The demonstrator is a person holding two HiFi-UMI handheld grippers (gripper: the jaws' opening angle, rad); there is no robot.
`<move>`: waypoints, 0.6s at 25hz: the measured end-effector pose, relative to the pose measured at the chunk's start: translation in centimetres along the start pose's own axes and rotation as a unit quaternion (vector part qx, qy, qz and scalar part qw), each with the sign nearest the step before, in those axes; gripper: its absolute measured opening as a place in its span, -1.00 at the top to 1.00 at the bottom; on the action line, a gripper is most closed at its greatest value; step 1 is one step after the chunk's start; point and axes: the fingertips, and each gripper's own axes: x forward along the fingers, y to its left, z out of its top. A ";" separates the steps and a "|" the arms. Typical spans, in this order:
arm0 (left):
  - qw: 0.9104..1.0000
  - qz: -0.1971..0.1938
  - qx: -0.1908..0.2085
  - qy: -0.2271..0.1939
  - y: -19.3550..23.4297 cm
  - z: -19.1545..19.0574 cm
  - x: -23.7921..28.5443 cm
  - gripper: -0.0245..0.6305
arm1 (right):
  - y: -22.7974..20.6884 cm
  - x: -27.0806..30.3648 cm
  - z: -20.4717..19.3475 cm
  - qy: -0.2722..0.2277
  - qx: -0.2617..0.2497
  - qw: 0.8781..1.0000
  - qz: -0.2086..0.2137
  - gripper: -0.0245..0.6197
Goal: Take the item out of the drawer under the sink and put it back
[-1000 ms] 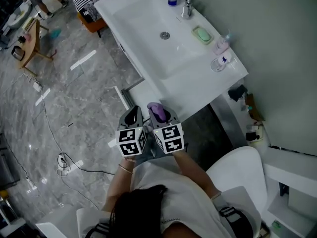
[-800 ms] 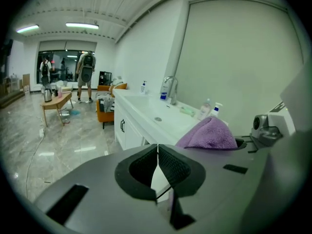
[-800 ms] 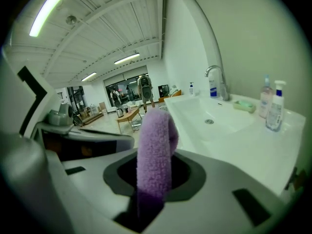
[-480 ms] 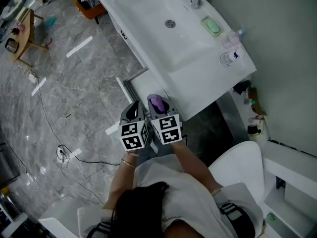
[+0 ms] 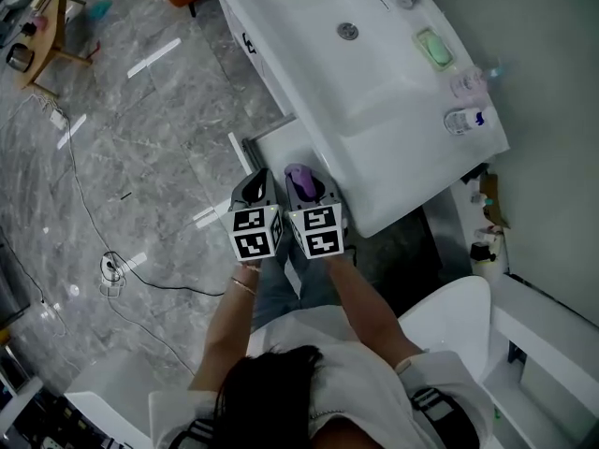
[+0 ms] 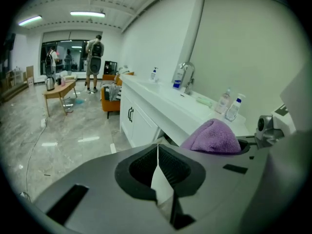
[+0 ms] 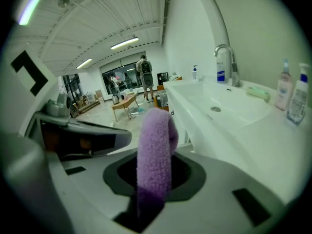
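Purple cloth (image 7: 155,150), folded over in a loop, is pinched between the jaws of the right gripper (image 5: 305,193), held in front of the white sink counter (image 5: 374,101) near a pulled-out drawer (image 5: 281,148). The left gripper (image 6: 157,152) is just beside it, jaws closed together and empty.
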 end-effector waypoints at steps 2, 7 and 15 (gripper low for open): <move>1.000 0.003 -0.002 0.013 0.9 -0.7 1.2 0.89 | -0.1 1.3 -0.6 0.011 -0.010 1.000 -0.001 0.61; 0.998 -0.017 0.002 0.063 1.5 -2.6 4.2 0.89 | -1.0 4.5 -1.8 0.026 -0.005 1.000 -0.010 0.61; 0.997 0.002 -0.028 0.075 4.7 -4.2 7.2 0.89 | -1.1 9.0 -3.3 0.025 0.017 0.999 -0.013 0.61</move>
